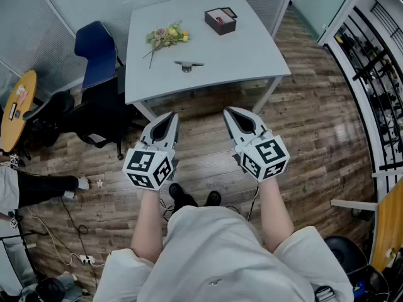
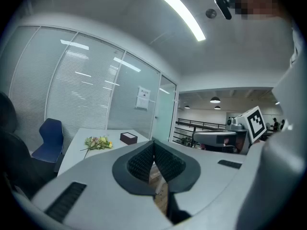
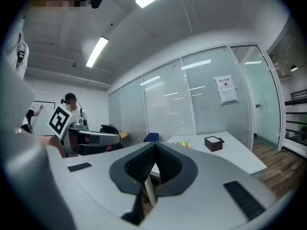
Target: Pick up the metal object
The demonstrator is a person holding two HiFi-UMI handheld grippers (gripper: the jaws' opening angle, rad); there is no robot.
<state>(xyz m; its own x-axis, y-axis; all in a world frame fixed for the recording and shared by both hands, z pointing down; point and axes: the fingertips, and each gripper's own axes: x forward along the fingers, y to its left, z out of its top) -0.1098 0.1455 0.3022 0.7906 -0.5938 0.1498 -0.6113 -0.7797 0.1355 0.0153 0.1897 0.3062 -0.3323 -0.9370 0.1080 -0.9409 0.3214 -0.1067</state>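
Head view gives the metal object point(image 1: 187, 65) only as a small silvery piece, a thin bar with a rounder lump at its middle; finer form is too small to tell. It lies flat on the white table point(image 1: 252, 55), just below the flower bunch point(image 1: 167, 36) and well apart from the dark box point(image 1: 220, 21). Both gripper views show the flowers and box, but their own grey bodies cover the object's spot. The left gripper point(image 1: 170, 116) and right gripper point(image 1: 230, 111) hover over the wooden floor, short of the table, jaws pressed together with nothing between them
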